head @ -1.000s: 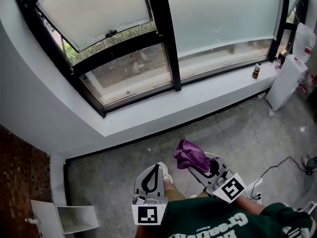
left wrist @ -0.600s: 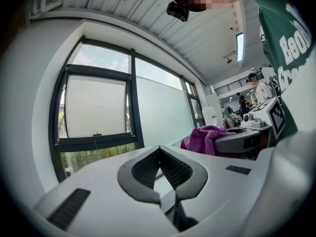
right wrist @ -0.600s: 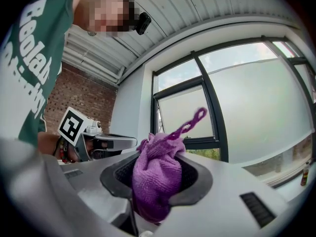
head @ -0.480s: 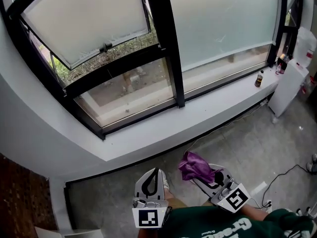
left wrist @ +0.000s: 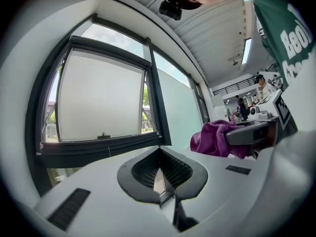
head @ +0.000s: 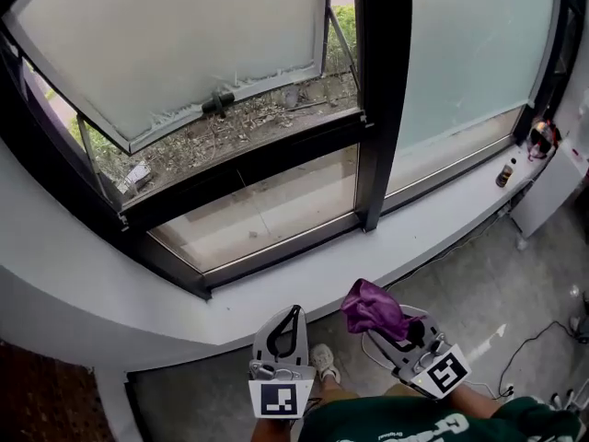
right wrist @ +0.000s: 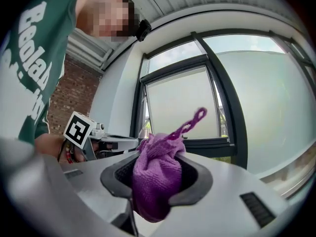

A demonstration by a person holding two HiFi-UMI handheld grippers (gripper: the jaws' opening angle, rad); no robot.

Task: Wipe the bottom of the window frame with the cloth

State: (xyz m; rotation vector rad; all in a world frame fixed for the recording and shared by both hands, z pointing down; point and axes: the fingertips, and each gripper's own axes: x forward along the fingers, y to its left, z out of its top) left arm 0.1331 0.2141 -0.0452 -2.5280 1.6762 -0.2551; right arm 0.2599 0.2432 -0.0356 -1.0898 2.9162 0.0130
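Note:
A purple cloth (head: 373, 308) is bunched in my right gripper (head: 387, 318), whose jaws are shut on it; the cloth (right wrist: 157, 177) bulges out of the jaws, with a loop sticking up. My left gripper (head: 286, 331) is shut and holds nothing, its jaws (left wrist: 159, 174) pressed together. Both grippers hang low in the head view, just short of the white sill (head: 304, 284). The black bottom rail of the window frame (head: 276, 251) runs across above the sill. An upper sash (head: 166, 53) stands tilted open.
A thick black mullion (head: 382, 99) splits the window. A small brown bottle (head: 505, 173) stands on the sill at the far right, by a white unit (head: 561, 187). Cables (head: 529, 339) lie on the grey floor (head: 497, 284) to the right. The person's shoe (head: 324, 361) shows between the grippers.
The view has closed in on the window, so the sill and frame loom larger. Both grippers keep their places low in view, the cloth still held in the right one.

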